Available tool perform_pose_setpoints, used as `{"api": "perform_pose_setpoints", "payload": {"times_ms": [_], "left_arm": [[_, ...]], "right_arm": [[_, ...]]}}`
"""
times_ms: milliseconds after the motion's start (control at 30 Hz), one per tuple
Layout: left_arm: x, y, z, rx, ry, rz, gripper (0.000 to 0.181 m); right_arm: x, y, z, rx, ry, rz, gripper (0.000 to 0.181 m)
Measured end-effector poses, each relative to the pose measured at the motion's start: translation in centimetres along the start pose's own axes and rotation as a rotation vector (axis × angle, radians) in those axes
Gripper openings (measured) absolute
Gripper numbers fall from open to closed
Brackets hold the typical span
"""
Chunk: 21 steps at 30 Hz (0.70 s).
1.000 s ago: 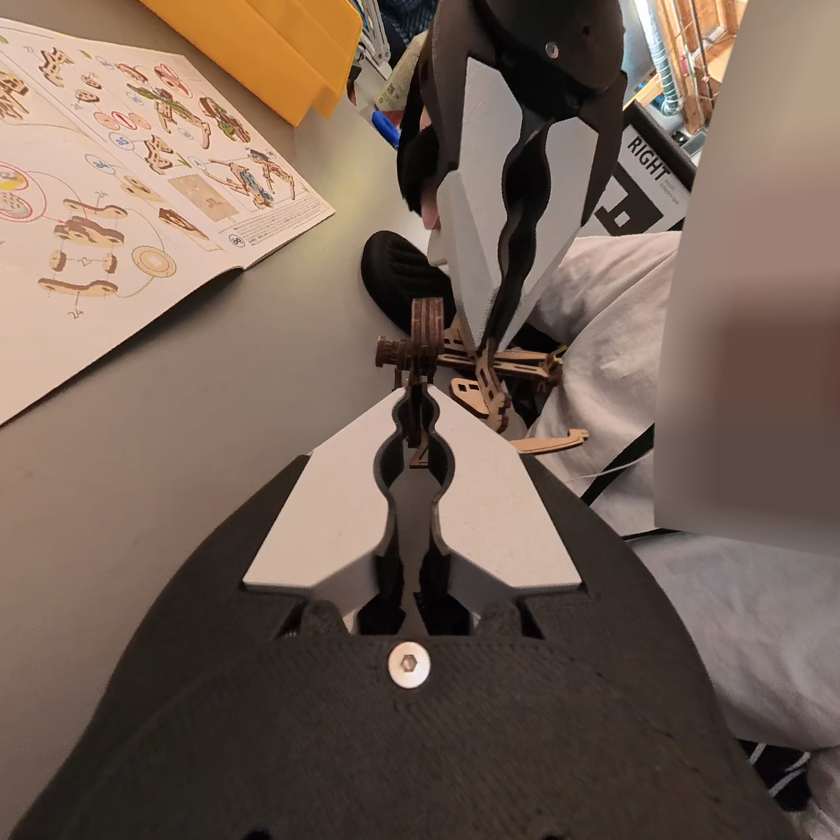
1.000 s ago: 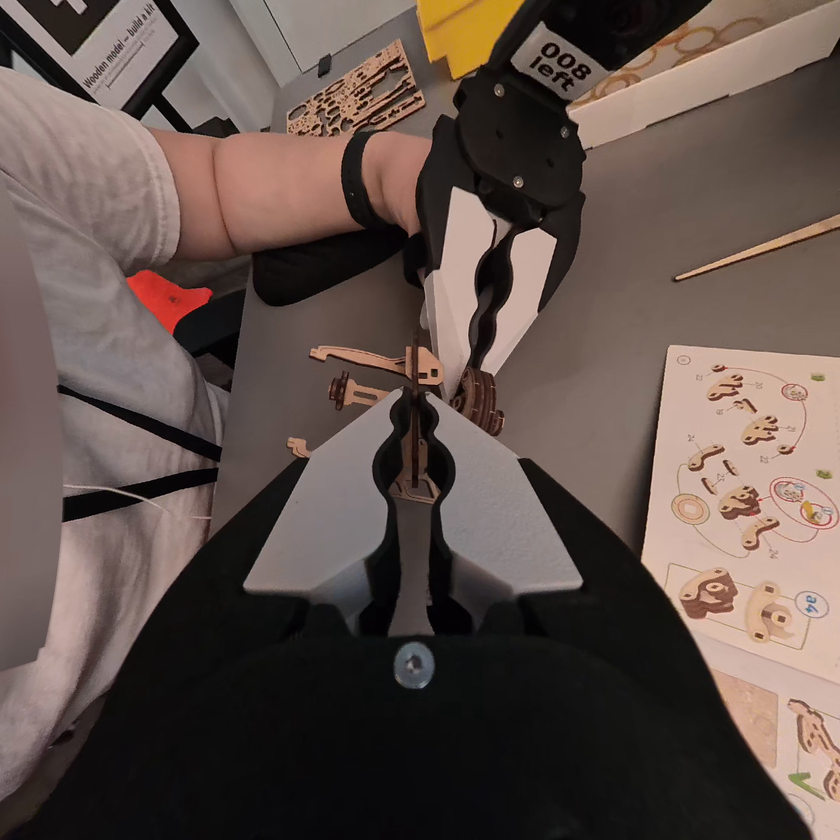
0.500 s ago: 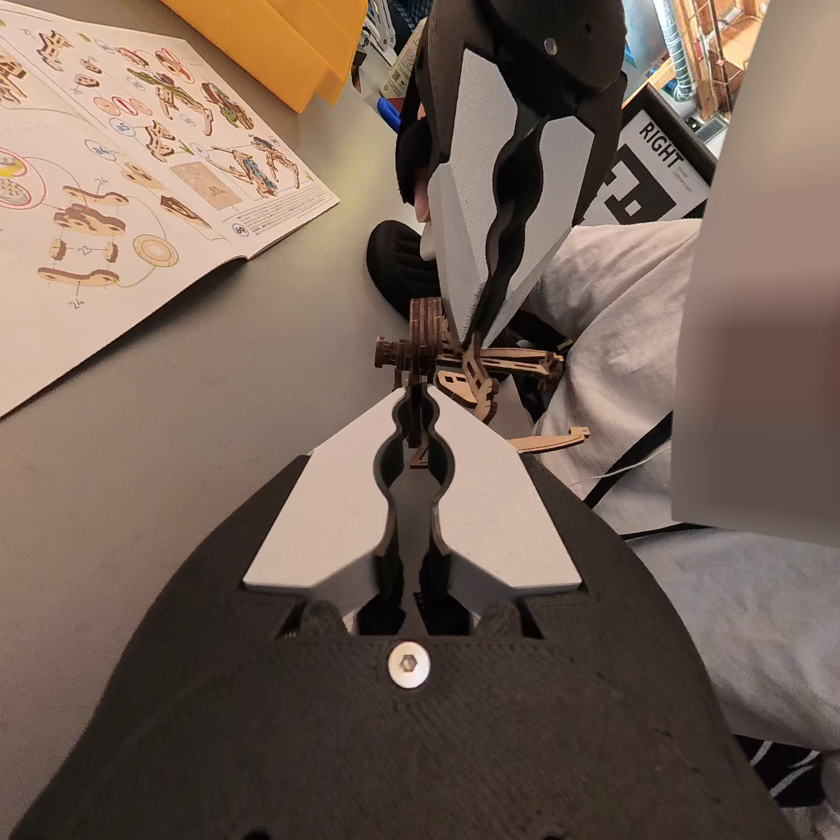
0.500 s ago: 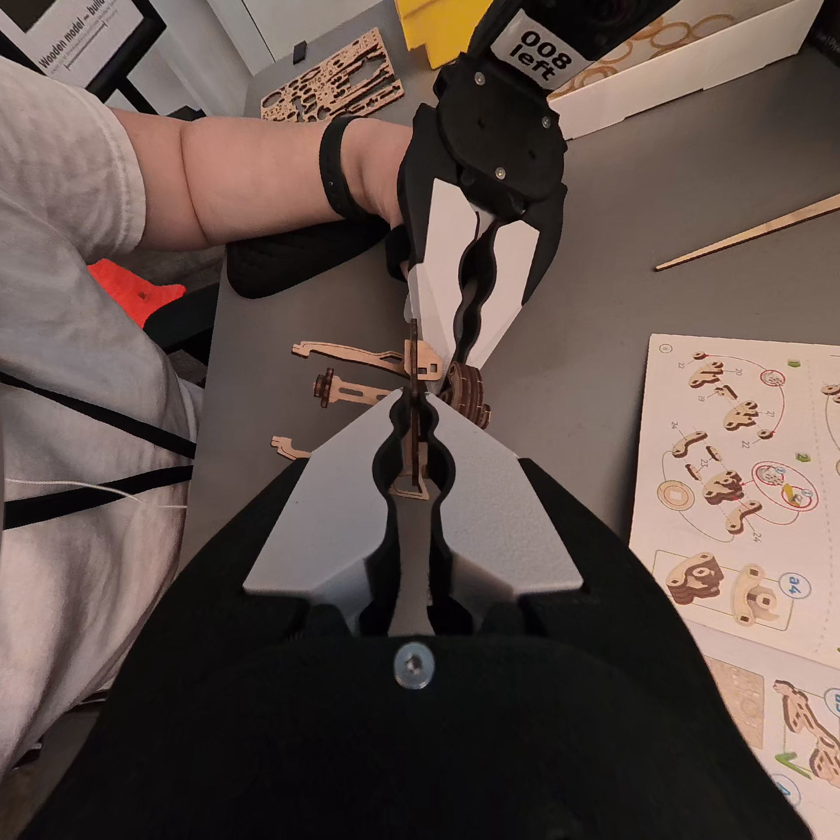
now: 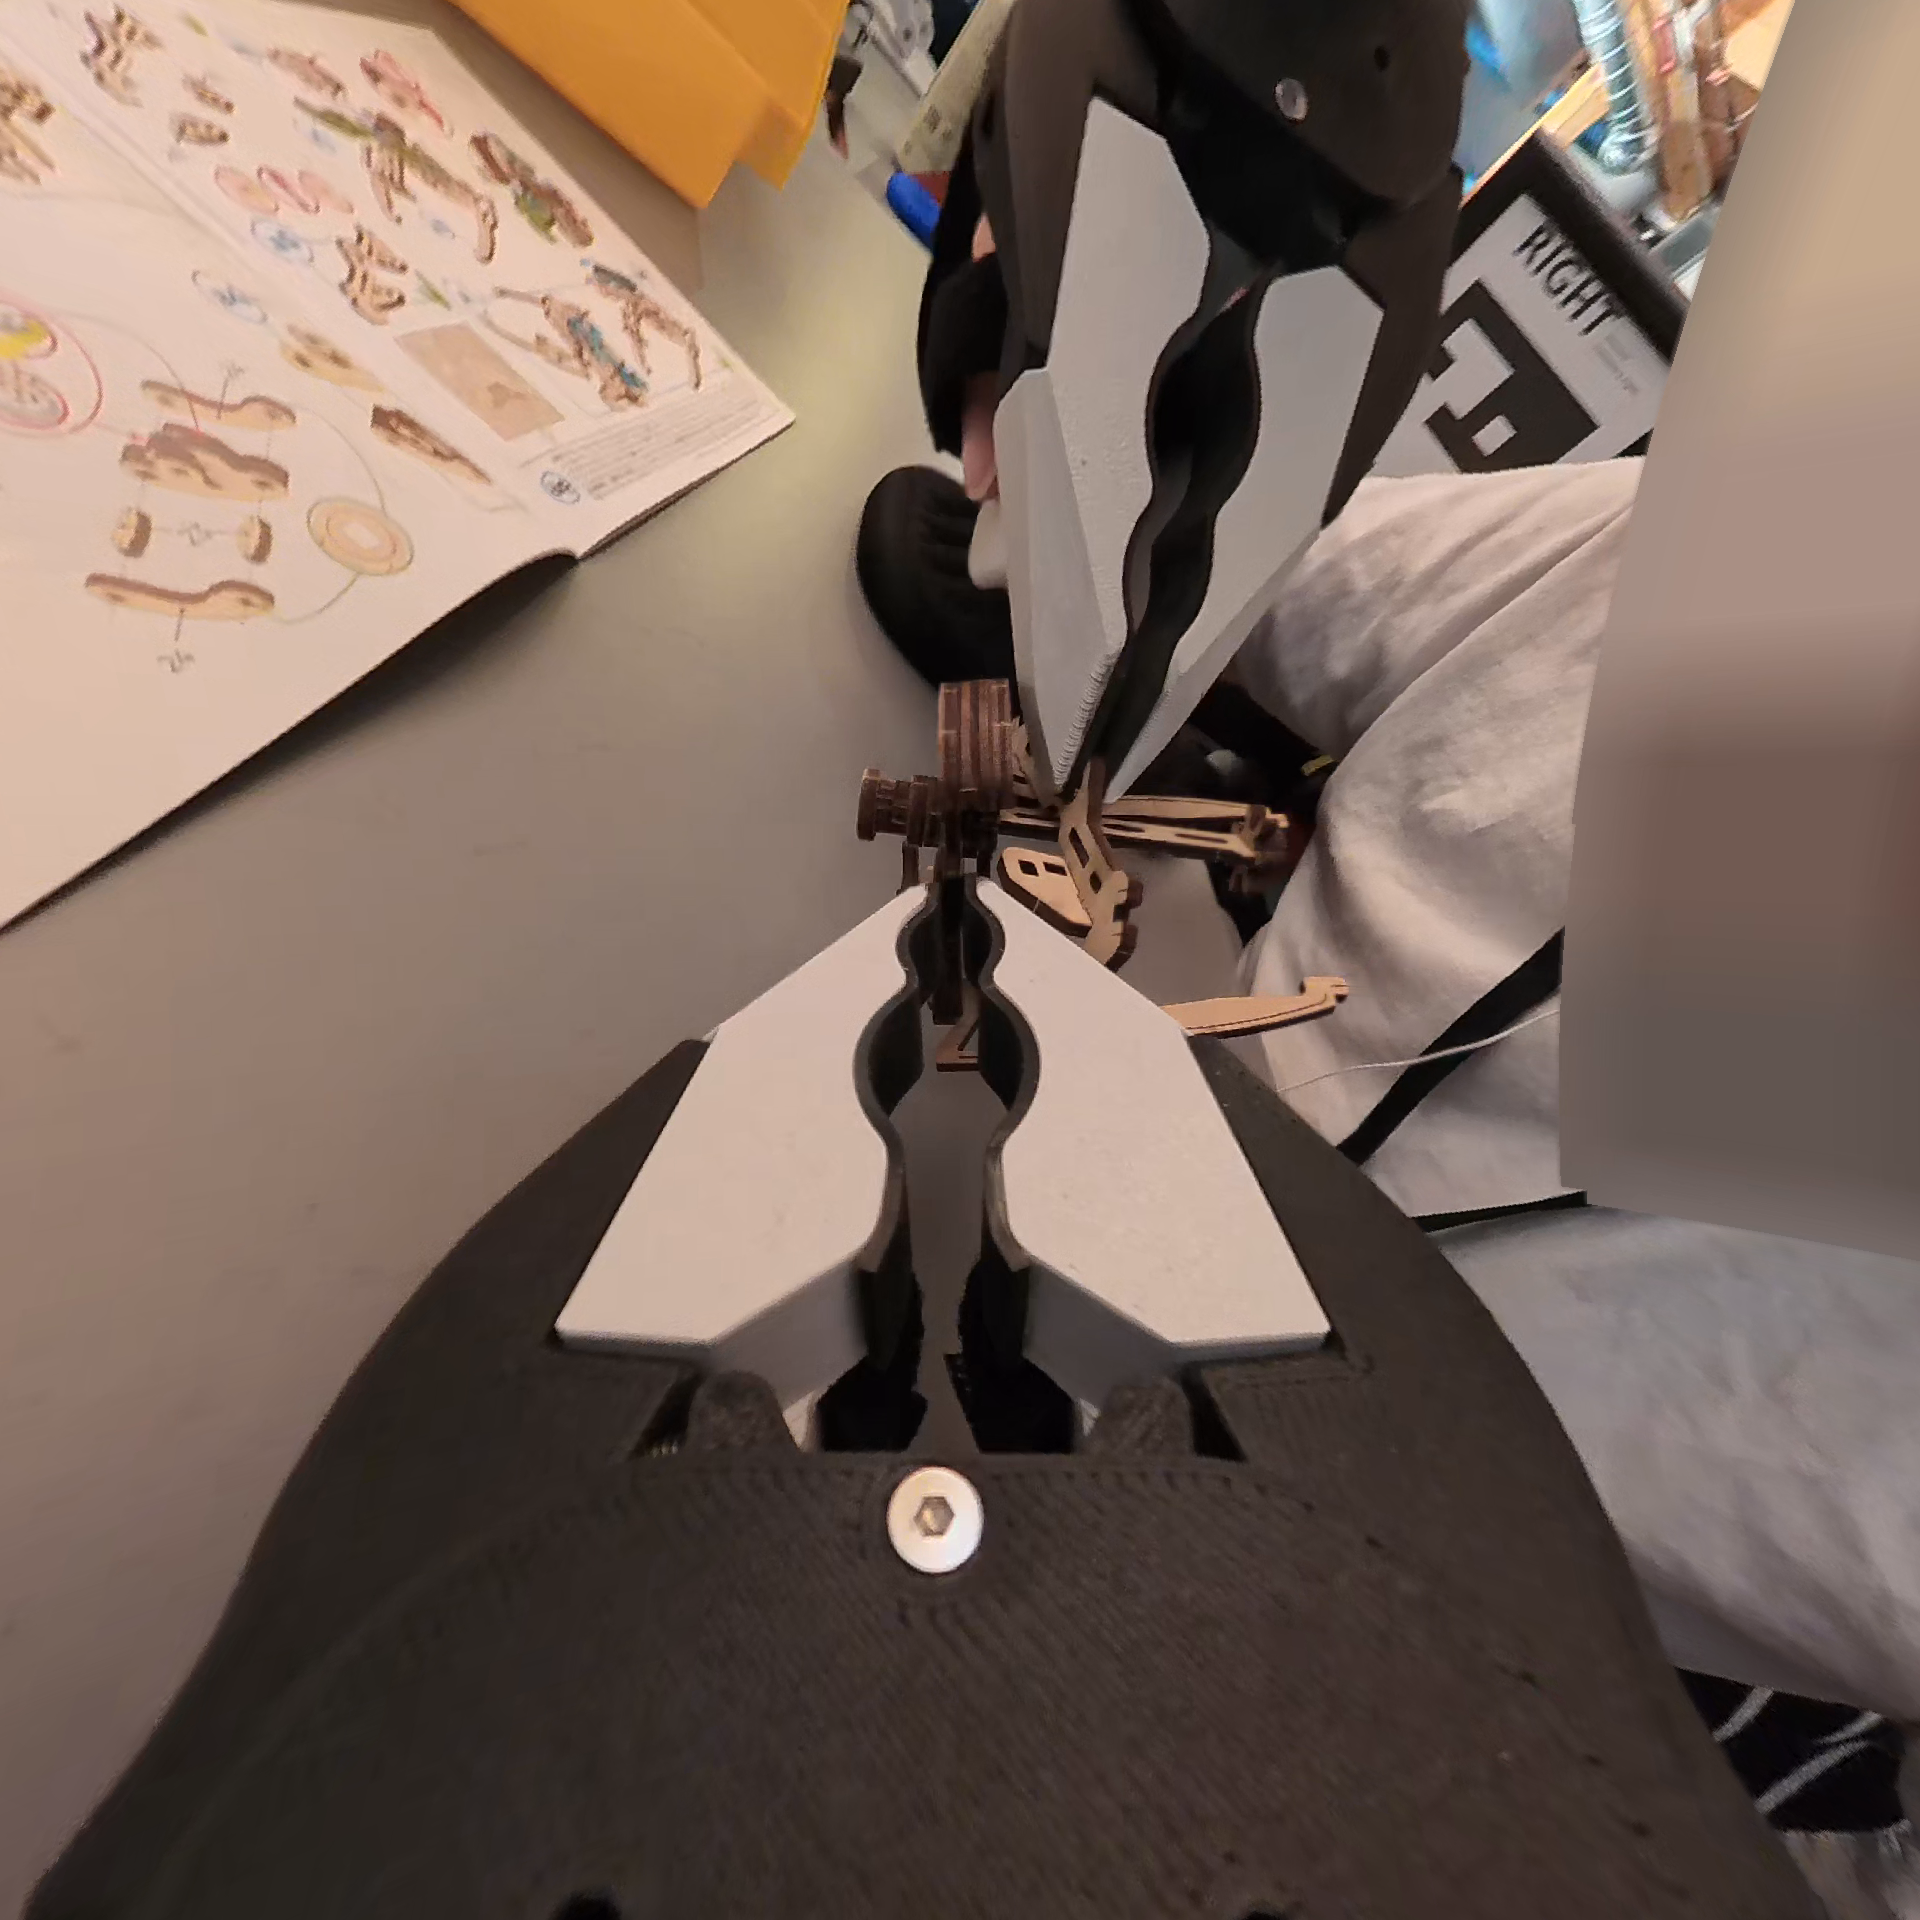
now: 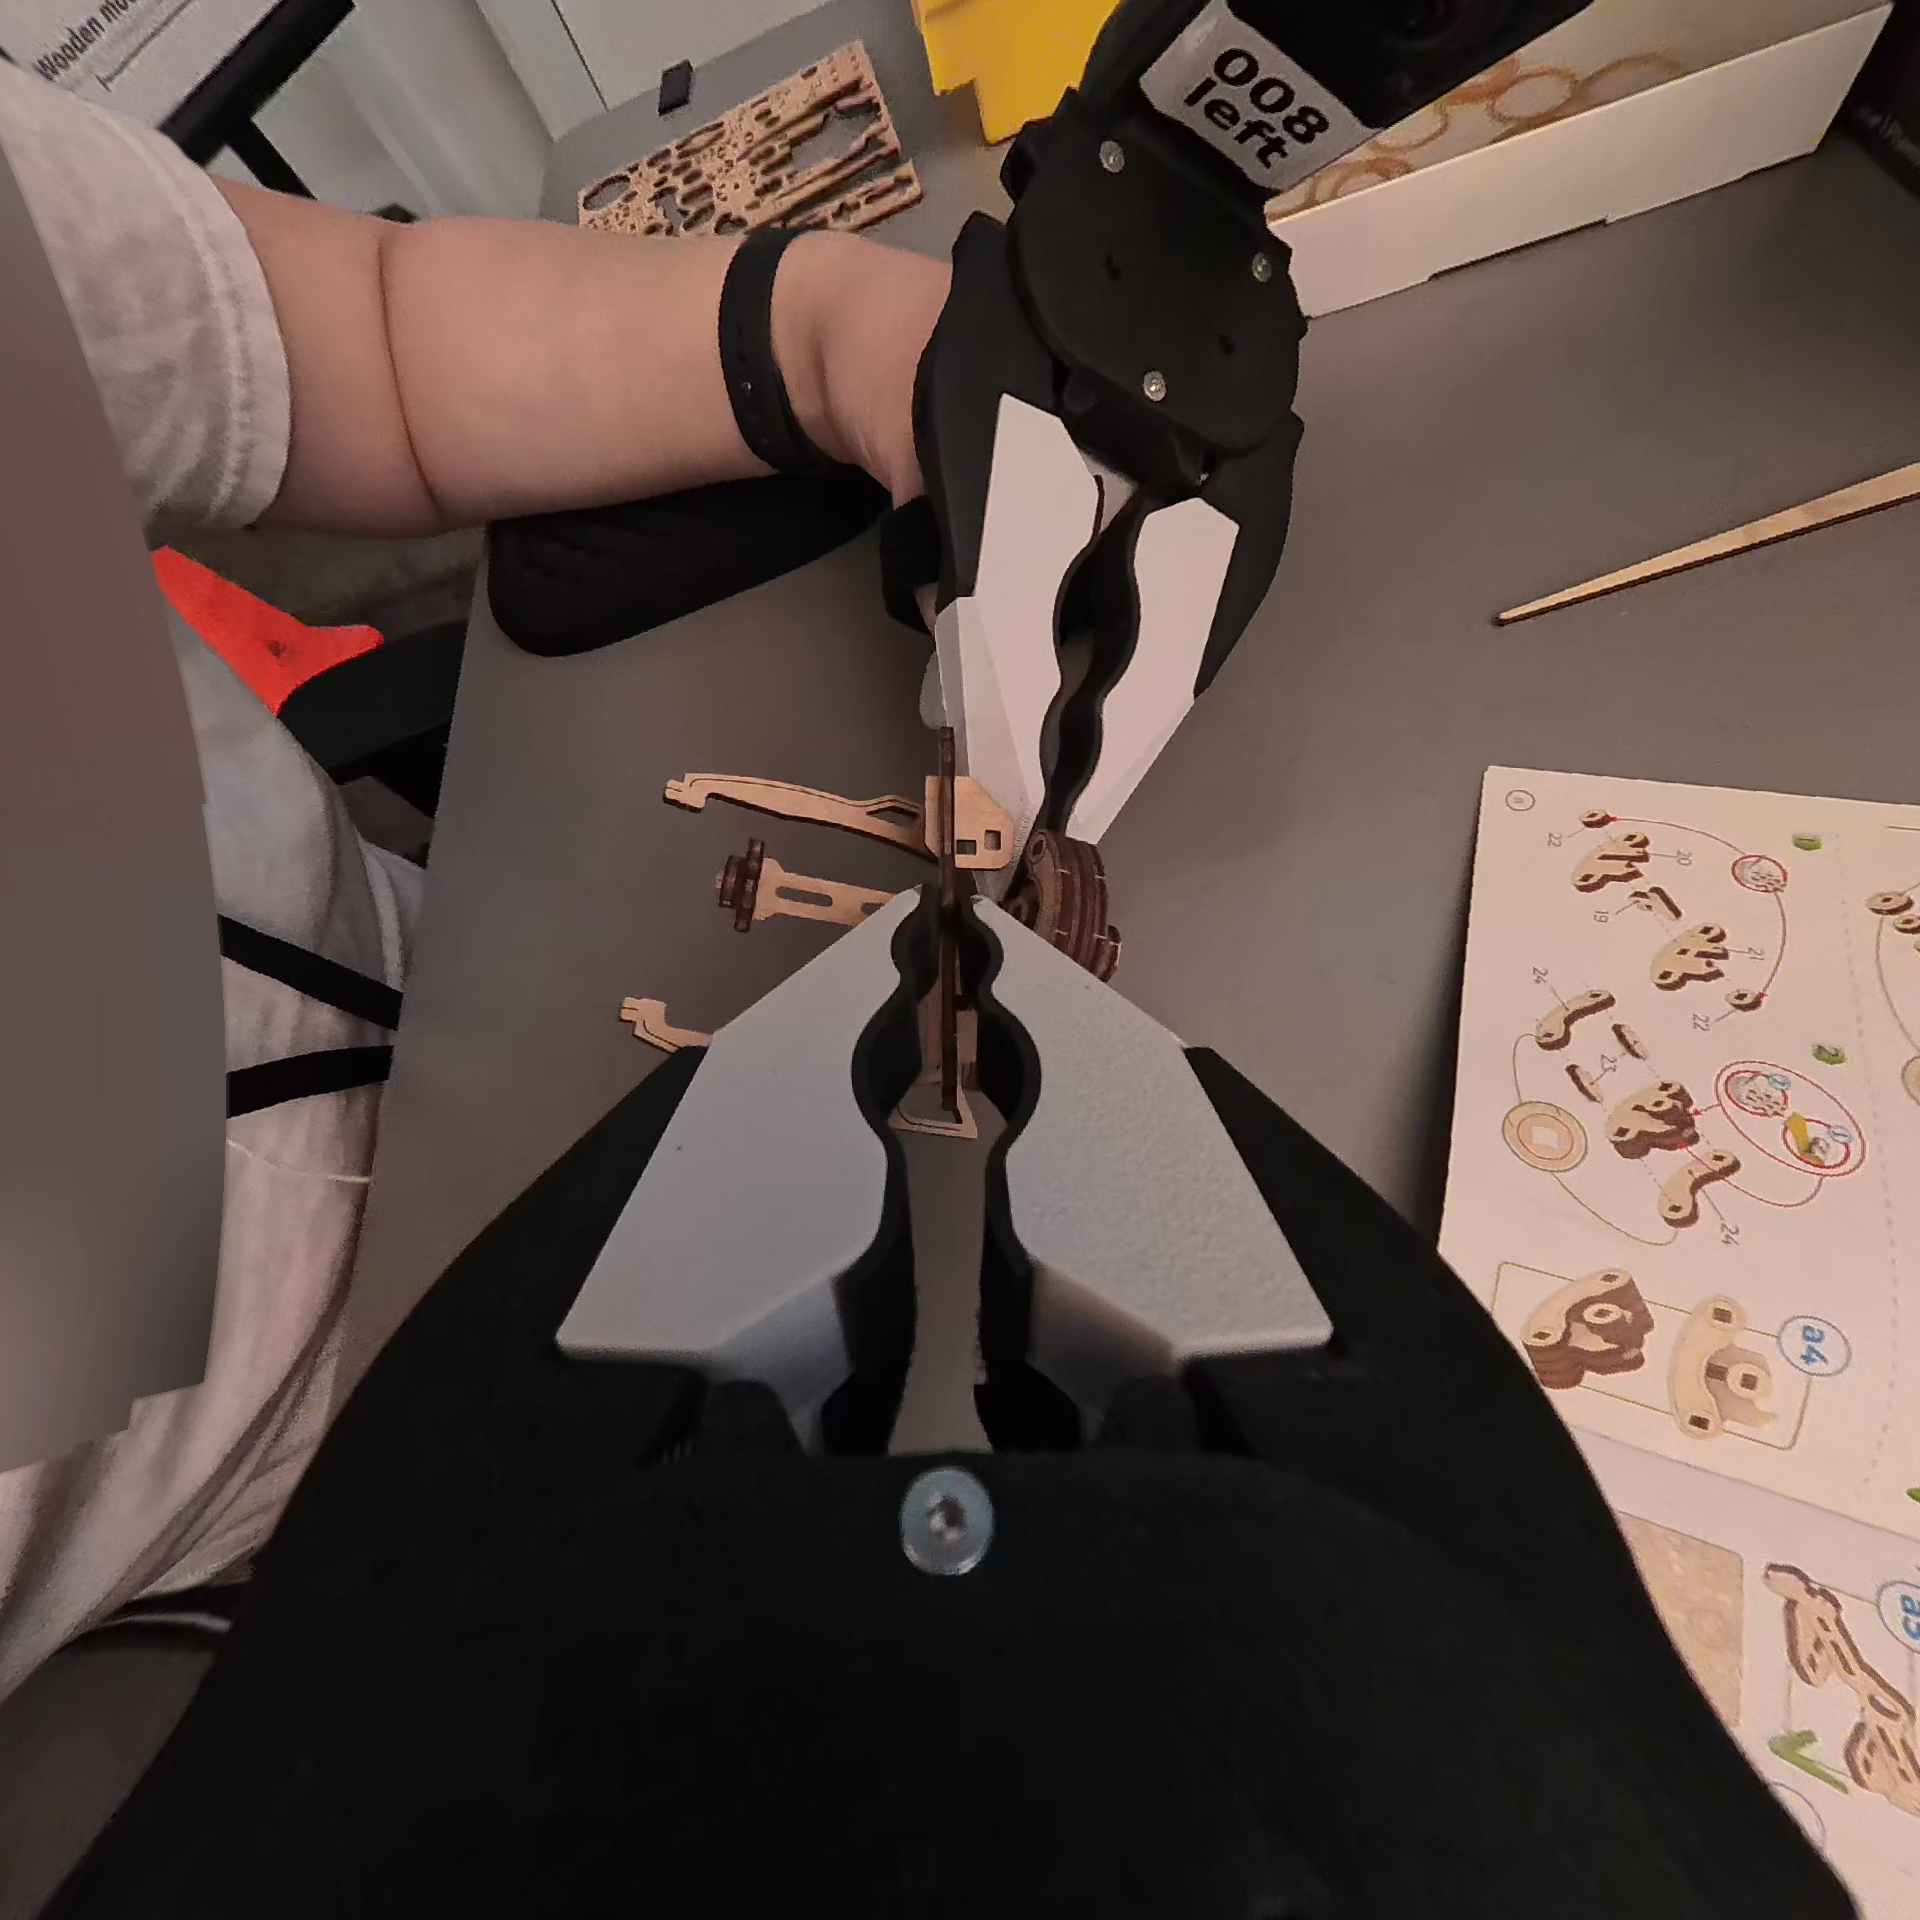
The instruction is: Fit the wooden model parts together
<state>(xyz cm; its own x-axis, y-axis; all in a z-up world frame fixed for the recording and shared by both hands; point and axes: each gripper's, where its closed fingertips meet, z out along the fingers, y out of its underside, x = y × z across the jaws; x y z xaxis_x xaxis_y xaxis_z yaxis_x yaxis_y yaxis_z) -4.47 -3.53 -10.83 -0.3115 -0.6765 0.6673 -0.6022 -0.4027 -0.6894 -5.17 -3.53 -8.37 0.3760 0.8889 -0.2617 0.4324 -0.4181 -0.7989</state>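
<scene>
In the left wrist view my left gripper (image 5: 948, 896) is shut on a dark, layered wooden assembly (image 5: 940, 805) held just above the grey table (image 5: 520, 935). My right gripper (image 5: 1086, 774) comes in from above, shut on a flat light wooden part (image 5: 1081, 883) that touches the assembly's right side. In the right wrist view my right gripper (image 6: 948, 906) pinches that flat part (image 6: 945, 769) edge-on. The left gripper (image 6: 1049, 831) holds the layered assembly (image 6: 1070, 904) just beyond it. The joint between the two pieces is hidden by the fingers.
Loose wooden pieces lie near the table's edge: a long lever (image 6: 800, 805), a slotted arm (image 6: 800, 891) and a small hook (image 6: 660, 1023). An open instruction booklet (image 6: 1714, 1091), a wooden stick (image 6: 1704, 561), a white box (image 6: 1558, 156), a punched parts sheet (image 6: 748, 166) and a yellow bin (image 5: 665, 83) surround the work. A person's forearm (image 6: 571, 364) rests over a black pad (image 6: 644, 561). My left and right fingertips are right by each other. My left tips are roughly 20 cm from the wooden stick (image 6: 1704, 561).
The two grippers have drawn closer together. The right gripper's flat part has moved in against the assembly held by the left. Both stay shut.
</scene>
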Motion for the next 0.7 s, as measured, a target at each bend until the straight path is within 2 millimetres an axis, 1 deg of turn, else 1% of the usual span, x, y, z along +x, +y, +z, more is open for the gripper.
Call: {"api": "perform_pose_setpoints", "payload": {"times_ms": [167,333,433,533,700], "left_arm": [[0.0,0.6,0.3,-0.037,-0.001,-0.026,0.000],[-0.2,1.4,0.9,-0.068,0.010,-0.077,0.000],[-0.5,1.6,0.9,-0.072,0.005,-0.119,0.000],[-0.7,1.9,0.8,-0.075,0.003,-0.181,0.000],[-0.3,2.8,0.9,-0.097,0.046,-0.293,0.000]], "right_arm": [[-0.6,0.3,-0.1,0.037,-0.010,-0.009,0.001],[-0.4,1.0,0.5,0.012,-0.016,0.001,0.001],[-0.4,1.0,0.5,0.024,-0.018,0.006,0.001],[-0.5,0.7,0.1,0.052,-0.015,0.019,0.001],[-0.3,0.0,-1.2,0.093,0.012,0.027,0.001]]}}
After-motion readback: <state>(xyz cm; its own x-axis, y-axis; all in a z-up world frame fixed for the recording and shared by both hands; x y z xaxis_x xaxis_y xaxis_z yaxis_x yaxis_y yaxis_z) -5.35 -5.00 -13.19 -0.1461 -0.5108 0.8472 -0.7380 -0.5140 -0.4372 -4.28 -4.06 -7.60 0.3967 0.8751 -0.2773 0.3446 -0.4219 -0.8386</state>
